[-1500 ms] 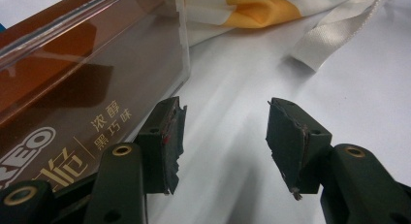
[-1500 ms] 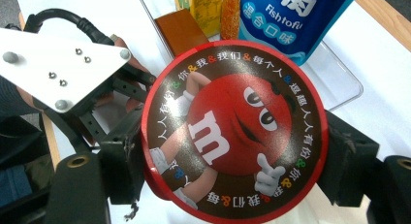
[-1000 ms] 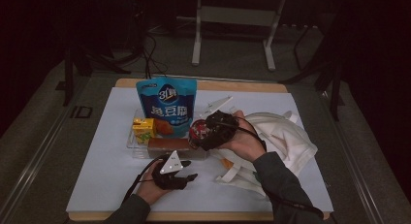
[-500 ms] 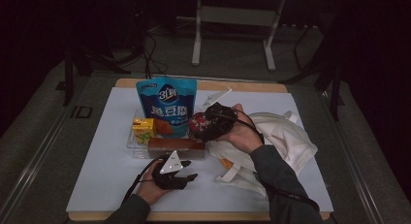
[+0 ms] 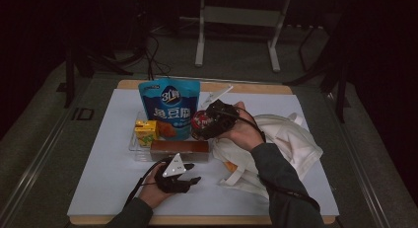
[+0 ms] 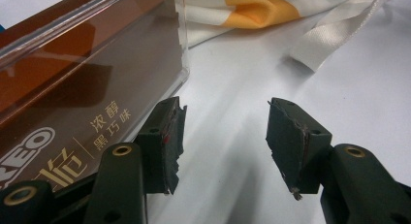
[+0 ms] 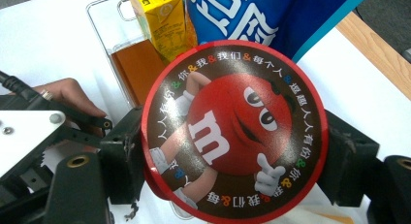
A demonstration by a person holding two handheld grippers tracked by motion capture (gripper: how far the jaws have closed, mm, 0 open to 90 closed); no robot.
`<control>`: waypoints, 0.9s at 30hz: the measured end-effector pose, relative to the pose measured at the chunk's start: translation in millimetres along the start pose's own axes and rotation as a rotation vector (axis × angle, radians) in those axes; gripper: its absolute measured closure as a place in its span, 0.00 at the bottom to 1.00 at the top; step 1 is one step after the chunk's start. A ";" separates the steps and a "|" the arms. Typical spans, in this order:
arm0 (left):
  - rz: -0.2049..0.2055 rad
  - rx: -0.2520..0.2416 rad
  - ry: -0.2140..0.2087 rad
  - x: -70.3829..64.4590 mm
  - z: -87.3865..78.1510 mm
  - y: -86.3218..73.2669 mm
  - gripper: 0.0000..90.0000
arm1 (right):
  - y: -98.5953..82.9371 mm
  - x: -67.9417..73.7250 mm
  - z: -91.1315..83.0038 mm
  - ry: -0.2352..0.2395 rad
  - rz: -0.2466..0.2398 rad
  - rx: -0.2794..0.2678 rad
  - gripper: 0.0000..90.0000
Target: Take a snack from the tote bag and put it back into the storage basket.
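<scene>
My right gripper (image 5: 204, 123) is shut on a round red M&M's tin (image 5: 199, 120), held above the table beside the blue snack pouch (image 5: 170, 108). In the right gripper view the tin's lid (image 7: 232, 132) faces the camera, clamped between both fingers (image 7: 121, 151). My left gripper (image 5: 193, 172) rests open on the white table, just in front of the brown Oreo box (image 5: 179, 149). In the left gripper view its jaws (image 6: 223, 141) stand apart over bare table, with the brown box (image 6: 72, 88) to their left.
A yellow juice box (image 5: 146, 131) stands in a clear tray (image 5: 134, 144) with the pouch and the brown box. A white tote bag (image 5: 281, 139) with straps (image 6: 339, 35) lies at the right. The table's wooden edge (image 5: 207, 86) runs along the back.
My right gripper has carried the tin a little up and away from the person, closer to the blue pouch. The left gripper has stayed put.
</scene>
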State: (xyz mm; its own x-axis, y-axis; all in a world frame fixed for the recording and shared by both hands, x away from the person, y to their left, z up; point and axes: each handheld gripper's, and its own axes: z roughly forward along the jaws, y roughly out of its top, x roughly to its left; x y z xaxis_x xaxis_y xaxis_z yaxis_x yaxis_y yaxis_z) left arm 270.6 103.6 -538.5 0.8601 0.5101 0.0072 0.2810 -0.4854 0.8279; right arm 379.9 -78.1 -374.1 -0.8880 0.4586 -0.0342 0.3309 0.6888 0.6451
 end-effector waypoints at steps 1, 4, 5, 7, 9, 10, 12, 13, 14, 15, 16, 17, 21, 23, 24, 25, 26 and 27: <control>0.000 0.000 0.000 0.0 0.0 0.0 0.52 | 0.4 -0.5 0.5 0.000 -0.003 -0.001 0.28; 0.000 0.000 0.000 0.1 -0.1 0.0 0.52 | 1.7 -1.7 2.1 -0.002 -0.003 -0.002 0.28; 0.000 0.000 -0.001 0.2 -0.1 0.0 0.52 | 2.0 -2.2 2.6 -0.004 -0.002 -0.002 0.28; -0.001 0.000 -0.002 0.4 -0.1 -0.1 0.52 | 2.0 -3.1 3.8 -0.002 -0.001 -0.002 0.28; -0.001 0.002 -0.002 0.6 -0.2 0.0 0.52 | 1.8 -4.6 5.5 -0.005 0.001 0.003 0.28; -0.004 0.000 -0.001 0.5 -0.1 0.0 0.52 | 1.6 -5.8 6.6 -0.006 0.002 0.002 0.28; -0.005 0.000 -0.001 0.5 -0.1 0.0 0.52 | 1.2 -8.2 8.2 -0.007 0.010 0.005 0.28; -0.005 0.000 -0.001 0.5 0.0 -0.1 0.52 | 0.9 -9.2 9.0 -0.009 0.015 0.004 0.28; -0.006 0.000 -0.001 0.7 0.0 -0.1 0.52 | 0.7 -9.9 9.5 -0.007 0.021 0.007 0.28; -0.007 0.000 -0.001 0.7 0.0 -0.1 0.52 | 0.6 -10.8 10.4 -0.008 0.020 0.010 0.28; -0.010 -0.001 -0.001 0.9 0.1 -0.1 0.52 | 0.7 -11.2 10.8 -0.009 0.020 0.012 0.28; -0.010 -0.001 -0.001 0.9 0.1 -0.1 0.52 | 0.7 -11.2 10.8 -0.009 0.020 0.012 0.28; -0.021 -0.004 -0.003 1.5 0.2 -0.1 0.52 | 2.2 -14.4 14.8 -0.006 0.021 0.018 0.28; -0.022 -0.004 -0.004 1.6 0.1 -0.2 0.52 | 2.9 -14.4 16.4 -0.002 0.029 0.019 0.28; -0.022 -0.004 -0.005 1.7 0.1 -0.2 0.52 | 3.4 -14.5 17.3 -0.002 0.027 0.019 0.28; -0.022 -0.004 -0.006 1.7 0.1 -0.2 0.52 | 3.9 -14.4 17.9 -0.002 0.024 0.021 0.28; -0.021 -0.005 -0.007 1.6 0.0 -0.2 0.52 | 4.5 -14.2 18.5 -0.002 0.024 0.024 0.28; -0.021 -0.005 -0.008 1.7 -0.1 -0.2 0.52 | 5.1 -14.1 18.8 -0.004 0.026 0.026 0.28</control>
State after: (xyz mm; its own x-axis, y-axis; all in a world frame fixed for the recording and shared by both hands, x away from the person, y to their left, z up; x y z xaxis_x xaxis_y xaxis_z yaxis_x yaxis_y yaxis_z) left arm 271.9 104.6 -538.7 0.8573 0.5146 -0.0140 0.2965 -0.4714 0.8306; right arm 400.2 -70.5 -384.7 -0.8777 0.4788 -0.0211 0.3617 0.6907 0.6261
